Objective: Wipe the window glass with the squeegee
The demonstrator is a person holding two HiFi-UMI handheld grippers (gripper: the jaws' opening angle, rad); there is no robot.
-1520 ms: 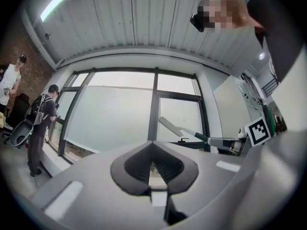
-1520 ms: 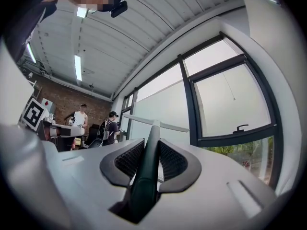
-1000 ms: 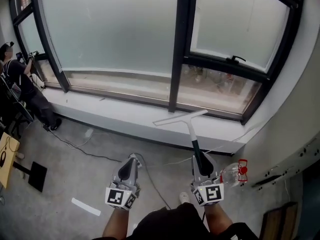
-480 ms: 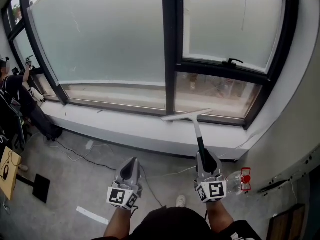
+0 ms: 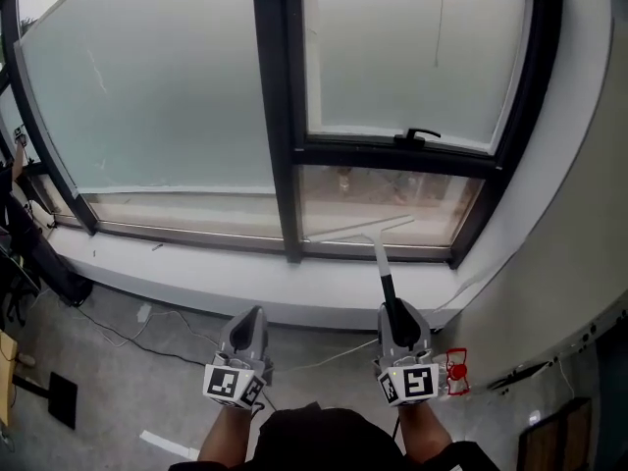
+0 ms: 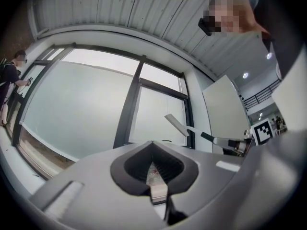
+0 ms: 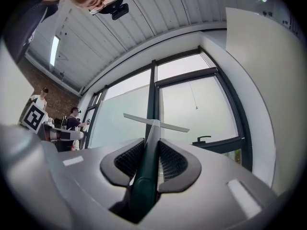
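1 squeegee (image 5: 381, 263) sits clamped by its dark handle in the right gripper (image 5: 393, 314). Its long axis runs straight ahead from the jaws, blade crosswise before the low pane (image 5: 392, 196); whether they touch is unclear. Beside it the left gripper (image 5: 251, 318) hangs, jaws together, empty.

Unfinished industrial-style office: large dark-framed windows (image 5: 167, 96), concrete floor (image 5: 128, 381), corrugated ceiling (image 6: 134, 6).

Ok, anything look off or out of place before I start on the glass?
Nothing damaged or spilled. The squeegee, clamped by its dark handle in the right gripper, has its blade slanted rather than level with the sill. The left gripper is shut and empty.
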